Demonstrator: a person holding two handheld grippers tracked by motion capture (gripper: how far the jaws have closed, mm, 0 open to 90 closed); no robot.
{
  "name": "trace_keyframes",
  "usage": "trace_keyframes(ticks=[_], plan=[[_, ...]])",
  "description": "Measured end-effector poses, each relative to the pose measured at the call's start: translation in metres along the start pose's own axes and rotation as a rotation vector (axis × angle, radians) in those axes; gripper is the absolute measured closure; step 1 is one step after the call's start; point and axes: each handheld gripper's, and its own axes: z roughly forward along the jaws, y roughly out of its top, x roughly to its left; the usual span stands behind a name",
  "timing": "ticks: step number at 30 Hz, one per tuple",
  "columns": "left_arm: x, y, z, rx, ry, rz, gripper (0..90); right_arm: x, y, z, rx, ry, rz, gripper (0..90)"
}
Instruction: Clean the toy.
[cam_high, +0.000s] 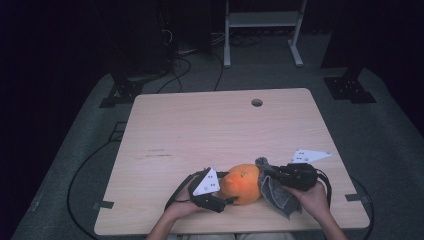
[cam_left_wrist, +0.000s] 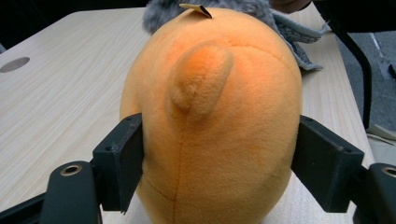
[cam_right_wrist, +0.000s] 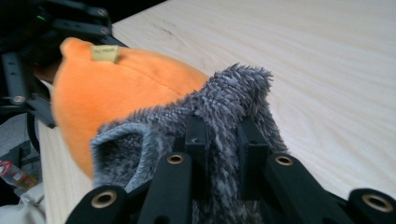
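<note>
A round orange plush toy (cam_high: 242, 182) lies near the table's front edge, with a small stub (cam_left_wrist: 201, 79) on its back and a yellow tag (cam_right_wrist: 104, 52) on top. My left gripper (cam_high: 227, 190) presses its two jaws against the toy's sides (cam_left_wrist: 215, 158), shut on it. A grey furry cloth (cam_high: 277, 195) hugs the toy's right side and hangs toward the front edge. My right gripper (cam_high: 267, 175) is shut on a fold of that cloth (cam_right_wrist: 233, 93), its jaws pinching the fur (cam_right_wrist: 224, 135).
The pale wooden table (cam_high: 200, 125) has a round cable hole (cam_high: 257, 102) near its far edge. Beyond the table stand a white frame (cam_high: 262, 20) and black stand bases (cam_high: 120, 92), with cables (cam_high: 175, 70) on the grey floor.
</note>
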Motion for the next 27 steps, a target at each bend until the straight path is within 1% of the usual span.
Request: trace_keyframes(ticks=[2,3,4,5,6,7,8,9,11,13,15,17,19,20,22,23,24,25,27], plan=[[0.000,0.000,0.001,-0.007,0.001,-0.007,23.9,0.011,0.011,-0.007,-0.065,0.023,-0.029,77.2],[0.000,0.001,0.002,-0.009,0.002,-0.009,23.8,0.018,0.017,-0.008,-0.088,0.039,-0.056,77.2],[-0.001,0.001,0.002,-0.010,0.003,-0.010,23.5,0.028,0.023,-0.007,-0.097,0.058,-0.096,77.2],[-0.001,0.002,0.003,-0.008,0.003,-0.003,23.2,0.033,0.025,-0.005,-0.096,0.071,-0.118,77.2],[-0.002,0.002,0.003,-0.007,0.004,-0.001,22.9,0.038,0.026,0.000,-0.076,0.076,-0.143,77.1],[-0.002,0.002,0.003,0.000,0.004,0.005,22.4,0.040,0.024,0.006,-0.045,0.068,-0.164,77.2],[-0.002,0.002,0.004,0.005,0.009,0.005,20.7,0.040,0.022,0.009,-0.026,0.062,-0.172,77.3],[-0.002,0.002,0.004,-0.002,0.013,-0.007,18.4,0.034,0.017,0.012,-0.030,0.071,-0.149,77.4],[0.000,0.003,0.005,-0.010,0.015,-0.048,14.3,0.023,0.012,0.010,-0.044,0.078,-0.084,77.3],[0.001,0.003,0.007,-0.007,0.018,-0.062,11.7,0.016,0.006,0.005,-0.034,0.047,-0.058,77.3],[0.001,0.003,0.008,-0.013,0.010,-0.060,12.6,0.013,0.001,0.003,-0.033,0.044,-0.040,77.3],[0.000,0.002,0.009,-0.022,0.013,-0.064,14.2,0.012,0.000,0.002,-0.021,0.029,-0.047,77.3],[0.000,0.002,0.008,-0.034,0.018,-0.069,18.3,0.009,-0.001,0.001,-0.015,0.015,-0.045,77.3],[0.000,0.002,0.008,-0.041,0.027,-0.064,21.1,0.008,-0.002,0.001,-0.015,0.015,-0.034,77.3],[-0.001,0.005,0.007,-0.060,0.045,-0.062,26.8,0.008,0.000,-0.002,-0.013,-0.013,-0.037,77.3],[-0.001,0.007,0.006,-0.070,0.057,-0.062,28.7,0.009,0.002,-0.004,-0.022,-0.016,-0.044,77.2],[-0.001,0.009,0.005,-0.074,0.065,-0.064,30.1,0.012,0.006,-0.007,-0.043,-0.014,-0.059,77.2],[-0.002,0.013,0.005,-0.082,0.076,-0.059,31.1,0.016,0.010,-0.012,-0.070,0.001,-0.077,77.2],[-0.004,0.021,0.003,-0.078,0.089,-0.031,31.8,0.027,0.021,-0.019,-0.119,0.023,-0.121,77.3]])
